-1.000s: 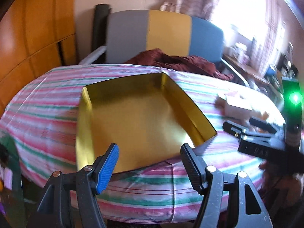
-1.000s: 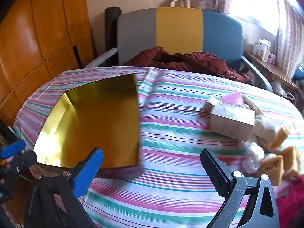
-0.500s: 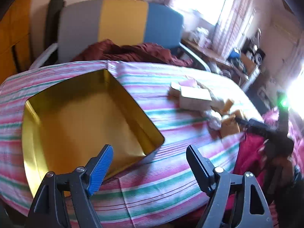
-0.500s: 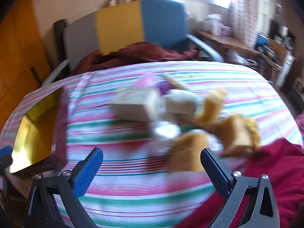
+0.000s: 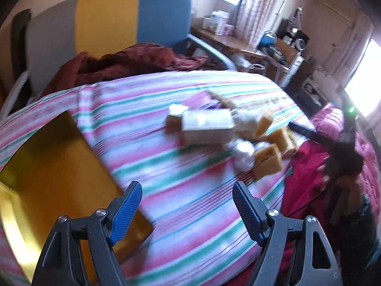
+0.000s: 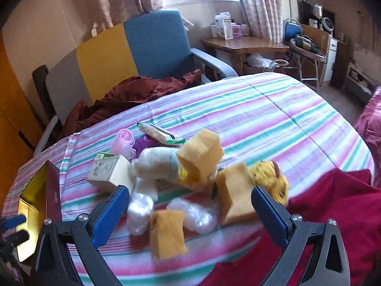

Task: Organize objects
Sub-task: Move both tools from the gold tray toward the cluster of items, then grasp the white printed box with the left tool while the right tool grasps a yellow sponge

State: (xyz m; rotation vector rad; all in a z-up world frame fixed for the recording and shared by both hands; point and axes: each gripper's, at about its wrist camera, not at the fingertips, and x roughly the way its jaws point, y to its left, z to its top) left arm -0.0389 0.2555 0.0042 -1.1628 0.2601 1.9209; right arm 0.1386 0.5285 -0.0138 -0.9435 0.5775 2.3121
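Sponges, wrapped rolls and a carton lie heaped on the striped desk beside the gold box as I hover both claws, right claw and left claw released and empty, best closing squarely on one sponge.

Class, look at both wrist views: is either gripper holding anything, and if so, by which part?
Nothing is held. The left gripper and right gripper both stand open above the striped cloth, pads touching nothing.
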